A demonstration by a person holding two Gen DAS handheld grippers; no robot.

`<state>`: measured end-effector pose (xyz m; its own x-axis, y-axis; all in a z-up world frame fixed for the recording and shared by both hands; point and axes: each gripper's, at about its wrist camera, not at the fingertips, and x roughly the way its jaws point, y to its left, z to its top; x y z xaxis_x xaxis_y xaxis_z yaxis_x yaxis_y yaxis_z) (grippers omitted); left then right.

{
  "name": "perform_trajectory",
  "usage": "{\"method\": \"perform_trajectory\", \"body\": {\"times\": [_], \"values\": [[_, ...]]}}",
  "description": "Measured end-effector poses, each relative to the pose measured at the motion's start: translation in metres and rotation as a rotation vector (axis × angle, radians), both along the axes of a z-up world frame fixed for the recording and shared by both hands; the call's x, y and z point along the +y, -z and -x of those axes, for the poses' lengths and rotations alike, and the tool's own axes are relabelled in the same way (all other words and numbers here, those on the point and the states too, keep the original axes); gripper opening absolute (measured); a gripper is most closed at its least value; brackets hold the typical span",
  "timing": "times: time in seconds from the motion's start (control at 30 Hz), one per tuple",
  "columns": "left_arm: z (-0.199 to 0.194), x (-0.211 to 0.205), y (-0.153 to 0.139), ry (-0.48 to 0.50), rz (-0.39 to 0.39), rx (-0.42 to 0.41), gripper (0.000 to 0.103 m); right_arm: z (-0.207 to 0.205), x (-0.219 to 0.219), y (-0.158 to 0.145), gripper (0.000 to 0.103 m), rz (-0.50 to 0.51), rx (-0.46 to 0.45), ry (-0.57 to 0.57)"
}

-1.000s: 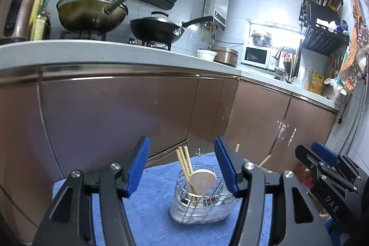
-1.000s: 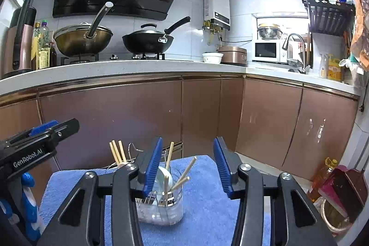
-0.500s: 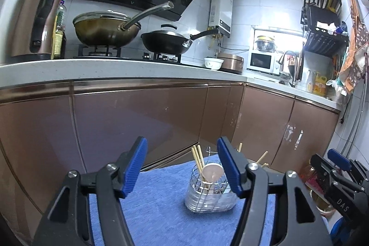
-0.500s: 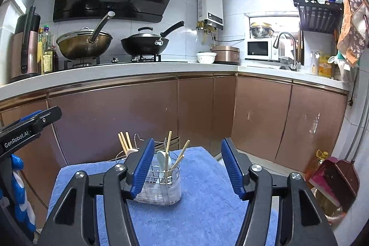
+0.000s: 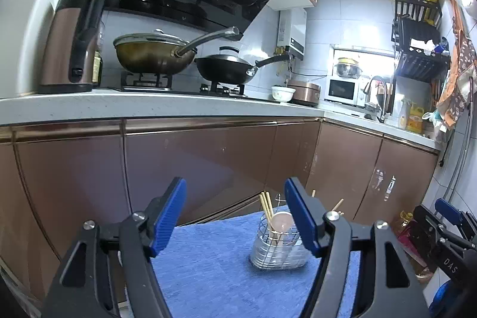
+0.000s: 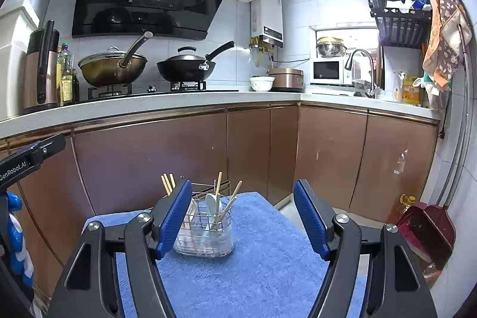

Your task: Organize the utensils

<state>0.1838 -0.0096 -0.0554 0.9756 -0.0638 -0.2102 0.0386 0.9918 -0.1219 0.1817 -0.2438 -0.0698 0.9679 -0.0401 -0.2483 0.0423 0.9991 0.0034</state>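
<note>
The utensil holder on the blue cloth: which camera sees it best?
The right wrist view. There the utensil holder sits almost whole between the open fingers, with its chopsticks and spoon plain. In the left wrist view it is smaller and the right-hand finger covers its side.

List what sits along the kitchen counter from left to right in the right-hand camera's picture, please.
Brown kettle → oil bottles → brass wok → black wok → white bowl → rice cooker → microwave → tap → yellow bottle.
</note>
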Motion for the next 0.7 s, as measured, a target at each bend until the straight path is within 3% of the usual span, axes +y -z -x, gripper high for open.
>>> {"method": "perform_trajectory", "body": {"times": [0.63,0.7], "values": [[0.060,0.017,-0.019,-0.080,-0.042,-0.047,0.071,0.058,-0.001,-0.016,0.078,-0.007,-0.068,0.029],[0.068,0.017,-0.021,-0.097,-0.051,-0.057,0.073,0.062,-0.001,-0.017,0.083,-0.007,-0.074,0.033]]}}
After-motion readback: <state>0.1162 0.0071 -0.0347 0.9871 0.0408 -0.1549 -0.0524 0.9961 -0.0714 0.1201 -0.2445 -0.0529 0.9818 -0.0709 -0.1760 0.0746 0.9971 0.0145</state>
